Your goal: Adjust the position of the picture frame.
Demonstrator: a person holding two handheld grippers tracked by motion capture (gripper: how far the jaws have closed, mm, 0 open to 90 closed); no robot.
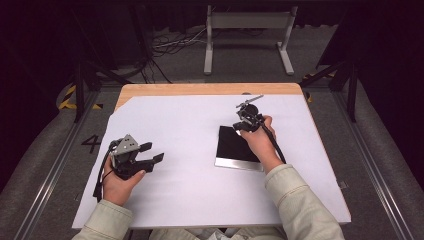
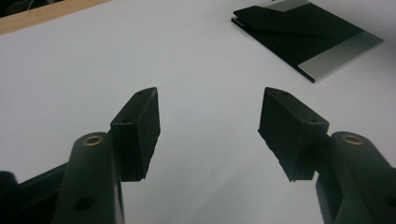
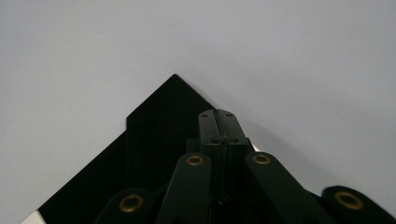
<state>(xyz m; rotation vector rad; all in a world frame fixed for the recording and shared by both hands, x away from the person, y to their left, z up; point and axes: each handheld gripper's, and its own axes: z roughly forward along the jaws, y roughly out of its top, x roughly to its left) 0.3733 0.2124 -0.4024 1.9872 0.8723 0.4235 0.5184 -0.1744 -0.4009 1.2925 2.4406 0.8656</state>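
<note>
A white sheet (image 1: 200,165) covers most of a wooden table (image 1: 210,89), whose bare edge runs along the top of the sheet in the high view. Right of centre in that frame lies a flat black folder-like item (image 1: 234,146) with a silver strip along its near edge; what exactly it is cannot be told.

The left gripper (image 1: 151,153) sits in the lower left of the high view, held in the person's left hand (image 1: 119,182), resting low over the white sheet and well apart from the black item. In the left gripper view its jaws stand wide apart with only white surface between them, and the black item (image 2: 303,37) shows in the upper right corner of that frame.

The right gripper (image 1: 243,125), held in the person's right hand (image 1: 260,142), is at the far right corner of the black item, near the middle of the high view. In the right gripper view its jaws (image 3: 218,126) are pressed together over the corner of the black item (image 3: 154,154); whether a layer of it is pinched between them cannot be told.
</note>
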